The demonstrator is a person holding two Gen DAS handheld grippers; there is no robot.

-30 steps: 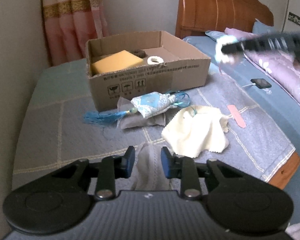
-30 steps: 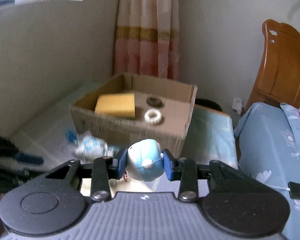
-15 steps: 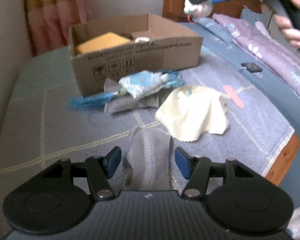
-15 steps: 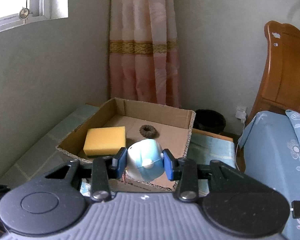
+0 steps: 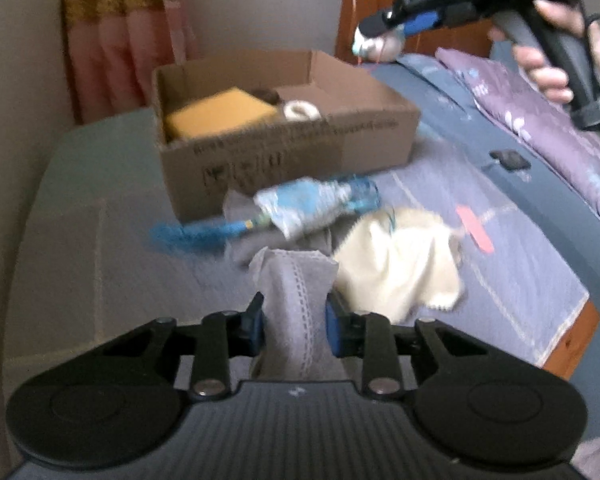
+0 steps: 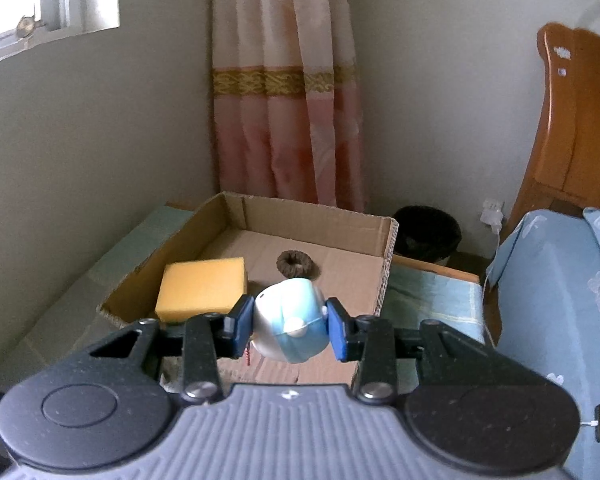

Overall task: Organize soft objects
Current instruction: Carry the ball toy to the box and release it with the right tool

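Note:
My left gripper (image 5: 294, 320) is shut on a grey cloth (image 5: 294, 288) and holds it above the bed cover. My right gripper (image 6: 290, 330) is shut on a blue and white soft ball (image 6: 290, 326), held over the near edge of the cardboard box (image 6: 386, 276). In the left wrist view the right gripper (image 5: 374, 36) hangs above the box's (image 5: 292, 152) far right corner. The box holds a yellow sponge (image 6: 202, 286), a brown hair tie (image 6: 298, 264) and a white ring (image 5: 302, 110). A blue sachet with a tassel (image 5: 300, 204) and a cream cloth (image 5: 400, 264) lie in front of the box.
A second grey cloth (image 5: 240, 216) lies under the sachet. A pink nail file (image 5: 474, 228) and a small black object (image 5: 510, 159) lie on the blue cover to the right. The wooden headboard (image 6: 572, 128), curtain (image 6: 284, 88) and a dark bin (image 6: 426, 232) stand behind the box.
My left gripper opened, then shut on the grey cloth and lifted it. My right gripper carried the ball up and over the box.

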